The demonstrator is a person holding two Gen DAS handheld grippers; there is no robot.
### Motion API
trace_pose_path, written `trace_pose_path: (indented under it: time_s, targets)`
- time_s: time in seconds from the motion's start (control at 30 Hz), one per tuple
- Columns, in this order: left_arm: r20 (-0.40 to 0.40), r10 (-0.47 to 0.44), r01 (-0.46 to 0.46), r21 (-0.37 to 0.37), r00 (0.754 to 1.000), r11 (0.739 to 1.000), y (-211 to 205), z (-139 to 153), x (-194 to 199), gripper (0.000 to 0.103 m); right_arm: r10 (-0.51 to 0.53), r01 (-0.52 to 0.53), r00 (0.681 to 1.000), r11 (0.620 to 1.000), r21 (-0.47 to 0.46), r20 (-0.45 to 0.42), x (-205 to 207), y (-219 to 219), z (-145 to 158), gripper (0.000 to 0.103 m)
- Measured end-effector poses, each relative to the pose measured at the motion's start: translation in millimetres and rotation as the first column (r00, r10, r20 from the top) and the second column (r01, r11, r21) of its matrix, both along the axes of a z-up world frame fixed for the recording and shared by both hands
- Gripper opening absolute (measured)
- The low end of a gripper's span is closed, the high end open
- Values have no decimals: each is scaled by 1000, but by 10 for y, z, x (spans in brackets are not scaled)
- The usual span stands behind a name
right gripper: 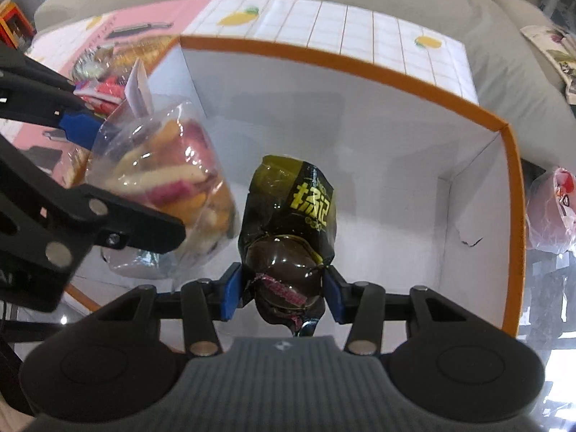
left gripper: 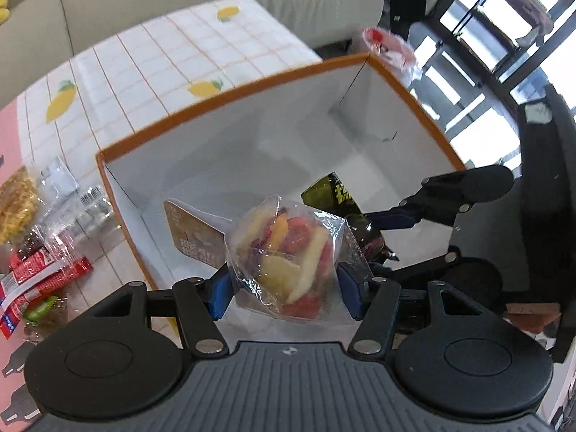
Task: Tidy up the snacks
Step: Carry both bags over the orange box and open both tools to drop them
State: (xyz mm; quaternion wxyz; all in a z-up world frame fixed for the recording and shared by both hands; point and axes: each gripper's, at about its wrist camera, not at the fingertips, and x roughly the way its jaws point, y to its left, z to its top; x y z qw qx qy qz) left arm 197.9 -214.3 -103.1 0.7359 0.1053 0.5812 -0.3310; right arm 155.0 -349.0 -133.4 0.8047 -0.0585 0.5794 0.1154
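We hold both snacks above the orange-rimmed box [right gripper: 360, 61]: our left gripper [left gripper: 284, 288] clamps the clear fruit-chip bag [left gripper: 288, 252], our right gripper [right gripper: 282, 293] the dark packet [right gripper: 291, 223]. We should lower each inside the box before releasing, packets apart.

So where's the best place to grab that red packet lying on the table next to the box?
Probably across its narrow width, coming straight down from above. The red packet lies flat on the tablecloth left of the orange-rimmed box, so only its top is open. Other wrappers crowd its edges, and both grippers already hold snacks.
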Motion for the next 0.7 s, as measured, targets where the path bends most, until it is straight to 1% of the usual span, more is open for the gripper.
trace_pose_path:
  time_s: [0.13, 0.3, 0.43, 0.53, 0.57, 0.7]
  targets:
    - [-28, -3, 5, 45, 1000, 999, -52, -116, 42, 68, 2, 0, 999, 1000, 31, -42, 91, -36, -88, 47]
    - [-56, -2, 6, 64, 998, 998, -45, -162, 81, 69, 28, -26, 996, 999, 26, -82, 176, -4, -165, 49]
    - [-62, 9, -5, 77, 998, 997, -44, -180, 106, 70, 15, -10, 994, 999, 42, -111, 228, -8, -214, 50]
    - [-55, 12, -7, 85, 998, 996, -47, -165, 106, 74, 8, -3, 993, 999, 43, -118, 257, -17, -229, 51]
    - [-53, 15, -10, 87, 998, 996, -45, -155, 106, 77, 7, -3, 993, 999, 40, -119, 259, -15, -231, 52]
    - [-66, 23, -20, 47, 998, 999, -9, -89, 118, 82, 1, 4, 992, 999, 35, -126, 238, -13, -242, 55]
